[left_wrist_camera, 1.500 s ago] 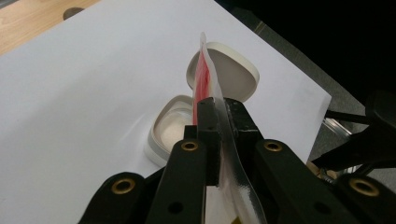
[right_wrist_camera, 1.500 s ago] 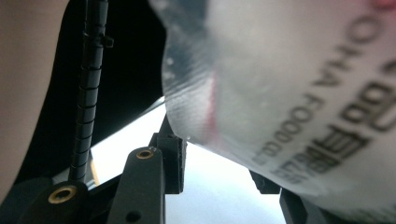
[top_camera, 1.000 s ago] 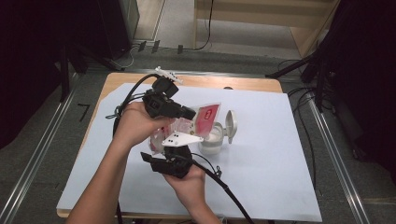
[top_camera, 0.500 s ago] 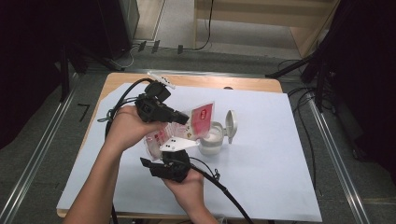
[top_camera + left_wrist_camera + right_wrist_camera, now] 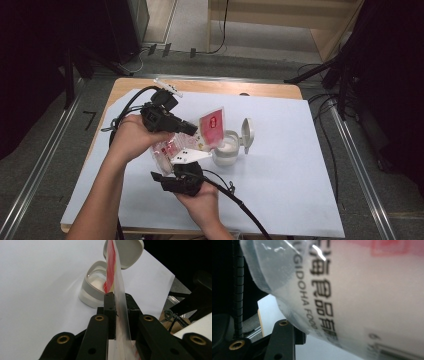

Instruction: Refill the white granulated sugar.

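Plastic bag (image 5: pixel 176 148), clear w/ red print, hung between our two tools above the tabletop (image 5: pixel 280 190), just left of a white jar (image 5: pixel 226 150). We kept the left tool (image 5: pixel 192 130) clamped on the bag's upper part; in the left gripper view its jaws were pressed flat on the thin film (image 5: pixel 120 302), w/ no gap on either side. The red end of the bag (image 5: pixel 212 125) pointed up and right, and its lower corner tipped over the jar's mouth. The jar stood upright on the white sheet (image 5: pixel 300 125) covering the tabletop, its hinged lid (image 5: pixel 247 134) flipped up on the right side. In the left gripper view we saw the jar (image 5: pixel 93 288) straight ahead of the jaws, w/ the film running over its rim.

Our right tool (image 5: pixel 177 162) came in from below, at the bag's lower end. In the right gripper view the bag (image 5: pixel 352 290) lay across the frame w/ black lettering, very close, resting at one dark jaw. We couldn't tell whether that tool actually pinched the film or only touched it. Both cables trailed off toward the near edge.
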A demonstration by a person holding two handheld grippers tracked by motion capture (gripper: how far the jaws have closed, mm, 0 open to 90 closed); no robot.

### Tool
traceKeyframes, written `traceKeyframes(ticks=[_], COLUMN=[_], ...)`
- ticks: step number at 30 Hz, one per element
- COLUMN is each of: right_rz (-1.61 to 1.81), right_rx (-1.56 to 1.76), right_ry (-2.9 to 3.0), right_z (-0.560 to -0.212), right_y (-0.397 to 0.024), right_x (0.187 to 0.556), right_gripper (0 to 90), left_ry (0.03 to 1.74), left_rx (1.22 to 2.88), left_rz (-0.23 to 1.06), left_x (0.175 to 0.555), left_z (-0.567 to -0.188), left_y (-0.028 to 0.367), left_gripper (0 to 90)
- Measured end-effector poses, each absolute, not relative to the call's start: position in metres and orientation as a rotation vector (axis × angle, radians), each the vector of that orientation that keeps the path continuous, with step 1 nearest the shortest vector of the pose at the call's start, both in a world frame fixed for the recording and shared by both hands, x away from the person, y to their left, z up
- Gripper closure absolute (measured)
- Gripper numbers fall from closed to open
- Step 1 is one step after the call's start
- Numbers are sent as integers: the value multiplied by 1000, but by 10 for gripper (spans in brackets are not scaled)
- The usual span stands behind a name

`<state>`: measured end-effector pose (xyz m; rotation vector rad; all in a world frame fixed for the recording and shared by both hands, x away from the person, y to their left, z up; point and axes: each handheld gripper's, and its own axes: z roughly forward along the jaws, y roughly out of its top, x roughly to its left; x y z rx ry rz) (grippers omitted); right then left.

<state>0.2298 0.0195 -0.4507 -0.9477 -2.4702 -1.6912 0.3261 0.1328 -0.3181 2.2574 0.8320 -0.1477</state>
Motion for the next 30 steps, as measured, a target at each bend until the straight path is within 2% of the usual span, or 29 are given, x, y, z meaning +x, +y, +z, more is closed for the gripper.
traceKeyframes(ticks=[14,30], right_rz=[-1637,-1603], right_rx=[-927,-923], right_ry=[-2505,-2525], right_z=[-460,-468], right_y=[21,24], right_x=[230,230], right_gripper=[557,545], left_ry=[817,804], left_rx=[2290,2306], left_rz=[-173,-139], left_x=[329,333], left_z=[-328,-332], left_y=[124,120], left_gripper=[837,831])
